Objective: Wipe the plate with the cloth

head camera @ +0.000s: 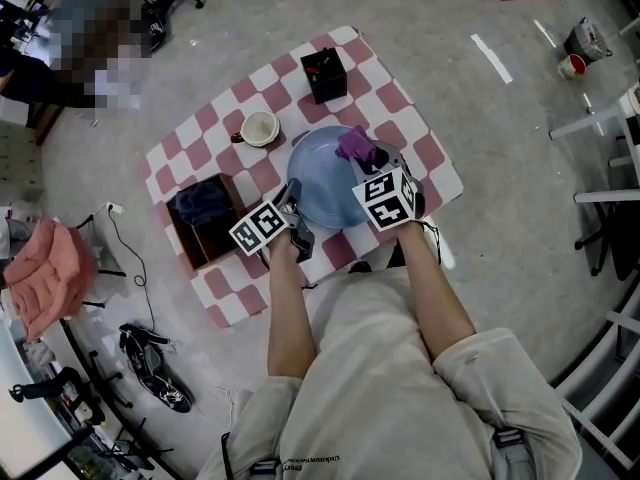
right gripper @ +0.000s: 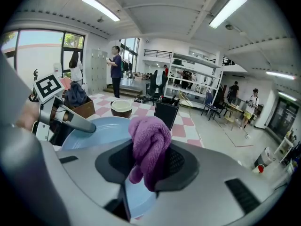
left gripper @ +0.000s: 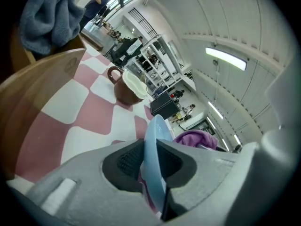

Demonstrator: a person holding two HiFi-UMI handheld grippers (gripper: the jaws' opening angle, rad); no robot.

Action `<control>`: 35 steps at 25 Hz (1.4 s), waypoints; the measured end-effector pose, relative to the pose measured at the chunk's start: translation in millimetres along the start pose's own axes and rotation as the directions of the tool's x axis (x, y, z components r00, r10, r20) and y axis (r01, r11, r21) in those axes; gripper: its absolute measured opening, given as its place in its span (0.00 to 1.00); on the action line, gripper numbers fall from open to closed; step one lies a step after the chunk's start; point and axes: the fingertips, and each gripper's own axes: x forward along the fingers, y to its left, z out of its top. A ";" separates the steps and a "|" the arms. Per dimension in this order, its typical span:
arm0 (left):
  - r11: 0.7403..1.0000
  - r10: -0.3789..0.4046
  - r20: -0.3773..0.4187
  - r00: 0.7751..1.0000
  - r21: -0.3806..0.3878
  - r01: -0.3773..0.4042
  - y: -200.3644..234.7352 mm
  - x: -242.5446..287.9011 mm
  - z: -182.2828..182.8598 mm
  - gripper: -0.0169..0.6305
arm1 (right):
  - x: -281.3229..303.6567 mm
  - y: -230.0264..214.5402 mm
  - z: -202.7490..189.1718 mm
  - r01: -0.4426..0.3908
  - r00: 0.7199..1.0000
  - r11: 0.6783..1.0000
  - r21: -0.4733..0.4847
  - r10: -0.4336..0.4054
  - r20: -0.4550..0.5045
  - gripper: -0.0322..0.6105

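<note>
The left gripper (left gripper: pixel 149 161) is clamped on the near rim of the light blue plate (left gripper: pixel 155 131), one jaw on each face of it. From this gripper the plate shows edge-on, a thin blue band running straight out from between the jaws and away from the gripper body. From the head view the plate shows as a full disc on the pink-and-white checked cloth (head camera: pixel 395 98), its open face up, stretching ahead of the left gripper and towards the right one. The right gripper (right gripper: pixel 148 161) is closed on the purple cloth (right gripper: pixel 149 142), which is bunched into a thick roll. Its long axis follows the jaws: the rounded folded end points out past the tips, and a loose end hangs back towards the gripper body. The roll sits over the plate's hollow, just ahead of and below the right gripper; whether it touches the surface cannot be told. Beyond the plate, ahead of both grippers, stands a brown mug (right gripper: pixel 121 108) with a pale inside, and a black box (right gripper: pixel 167 115) is farther out. Out to the left gripper's left sits a wooden box (left gripper: pixel 33 93) with dark blue fabric (left gripper: pixel 49 13) in it.
</note>
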 end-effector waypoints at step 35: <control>0.858 0.414 0.178 0.893 0.253 -0.448 9.9 -40.3 -12.4 0.11 | -39.6 -4.8 -23.5 -0.212 0.977 0.976 0.054 0.210 0.048 0.26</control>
